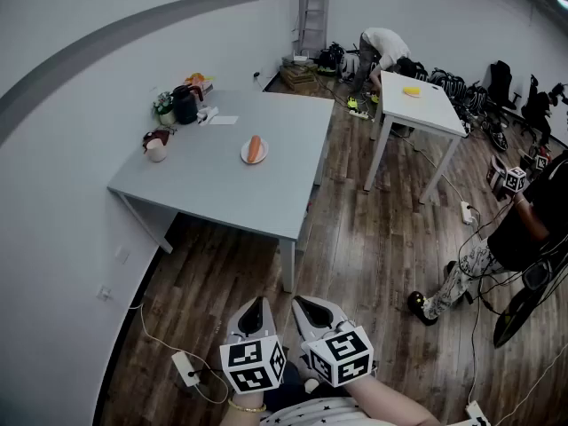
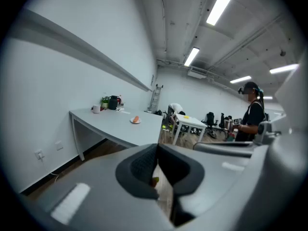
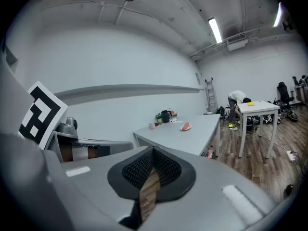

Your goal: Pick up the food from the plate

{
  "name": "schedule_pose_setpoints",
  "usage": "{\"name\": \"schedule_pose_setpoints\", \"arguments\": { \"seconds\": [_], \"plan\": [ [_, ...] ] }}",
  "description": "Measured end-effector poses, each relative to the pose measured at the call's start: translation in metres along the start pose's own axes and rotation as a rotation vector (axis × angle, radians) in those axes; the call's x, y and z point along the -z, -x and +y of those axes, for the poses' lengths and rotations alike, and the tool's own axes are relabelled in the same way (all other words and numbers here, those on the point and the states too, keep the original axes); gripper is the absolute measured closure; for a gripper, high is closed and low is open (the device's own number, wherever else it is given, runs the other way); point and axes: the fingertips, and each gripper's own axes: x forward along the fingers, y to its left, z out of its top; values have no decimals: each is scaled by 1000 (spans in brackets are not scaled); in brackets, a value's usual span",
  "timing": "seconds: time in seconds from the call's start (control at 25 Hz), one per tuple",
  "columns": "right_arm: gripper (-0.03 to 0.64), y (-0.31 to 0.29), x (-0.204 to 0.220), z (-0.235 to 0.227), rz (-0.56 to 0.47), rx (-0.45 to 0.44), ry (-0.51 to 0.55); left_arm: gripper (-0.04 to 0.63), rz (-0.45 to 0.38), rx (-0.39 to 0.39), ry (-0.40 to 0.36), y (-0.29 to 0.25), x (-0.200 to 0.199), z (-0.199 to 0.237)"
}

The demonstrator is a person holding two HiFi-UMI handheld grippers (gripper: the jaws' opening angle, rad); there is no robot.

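A smooth, orange, sausage-shaped piece of food lies on a small round white plate, which sits toward the middle of the pale grey bench, well apart from both grippers. In the head view its long axis runs almost straight away from the person, the far end tipped slightly right. The left gripper and right gripper hang side by side close to the person's body above the wooden floor. Both pairs of jaws are closed together and hold nothing.
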Motion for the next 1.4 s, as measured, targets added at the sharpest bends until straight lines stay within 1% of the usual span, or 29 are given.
{"name": "schedule_pose_setpoints", "arguments": {
  "seconds": [0.2,0.4,0.6,0.8,0.92,1.04,1.2,1.4],
  "plan": [
    [618,-32,2,-18,23,0,1,588,24,-6,22,-38,-3,18],
    [618,-93,-16,-42,26,9,0,588,36,6,8,-98,-26,47],
    [618,-162,-55,-60,11,30,9,588,50,30,-34,-161,-65,81],
    [618,-232,-88,-81,-6,71,17,588,55,60,-67,-225,-104,115],
    [618,-270,-100,-95,-7,98,20,588,65,76,-93,-264,-117,135],
    [618,-300,-105,-110,14,121,24,588,78,82,-118,-300,-127,151],
    [618,-335,-112,-131,47,137,26,586,92,80,-106,-344,-143,164],
    [618,-376,-122,-157,58,143,15,586,127,70,-83,-400,-154,180]
  ]
}}
